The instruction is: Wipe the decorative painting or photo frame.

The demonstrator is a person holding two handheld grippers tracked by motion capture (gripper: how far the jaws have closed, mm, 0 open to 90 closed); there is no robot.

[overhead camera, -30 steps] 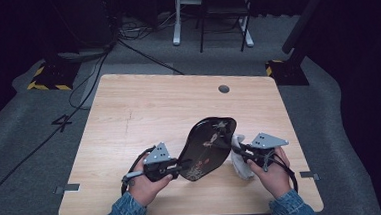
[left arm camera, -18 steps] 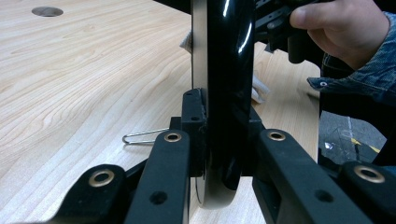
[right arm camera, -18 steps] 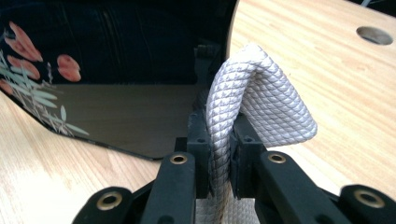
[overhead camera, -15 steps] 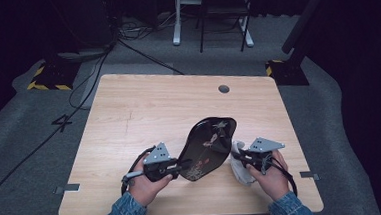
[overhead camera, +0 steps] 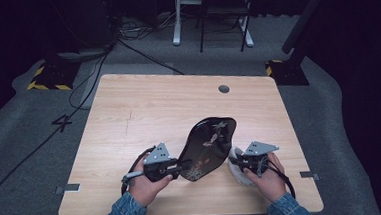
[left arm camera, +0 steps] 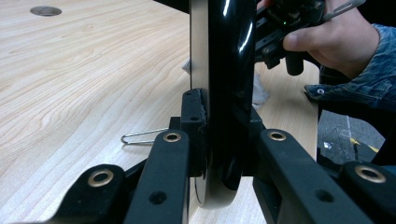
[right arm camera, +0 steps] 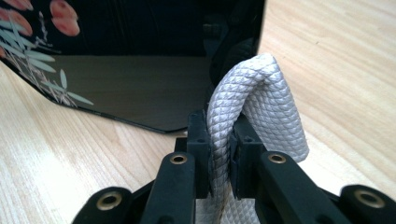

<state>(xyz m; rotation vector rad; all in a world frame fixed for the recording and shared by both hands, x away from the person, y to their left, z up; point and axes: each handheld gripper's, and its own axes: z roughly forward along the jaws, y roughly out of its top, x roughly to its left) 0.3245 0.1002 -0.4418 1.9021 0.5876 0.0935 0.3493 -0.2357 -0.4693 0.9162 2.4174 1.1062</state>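
A glossy black tray (overhead camera: 208,145) with a painted flower pattern stands tilted on its edge near the table's front. My left gripper (overhead camera: 184,164) is shut on its lower left rim; in the left gripper view the pads clamp the tray's edge (left arm camera: 229,70) at the gripper (left arm camera: 223,135). My right gripper (overhead camera: 233,160) is shut on a folded white textured cloth (overhead camera: 237,173), just right of the tray. In the right gripper view the cloth (right arm camera: 264,102) arches over the gripper (right arm camera: 219,140), close to the tray's dark face (right arm camera: 140,93). The right gripper (left arm camera: 275,37) also shows behind the tray.
The wooden table (overhead camera: 143,110) has a round cable hole (overhead camera: 223,89) at the back. A thin wire loop (left arm camera: 140,137) lies on the wood near the left jaws. Chair legs (overhead camera: 223,25) and cables stand on the floor beyond.
My right gripper has sunk a little toward the table with the cloth, staying beside the tray. The left gripper and tray have held still.
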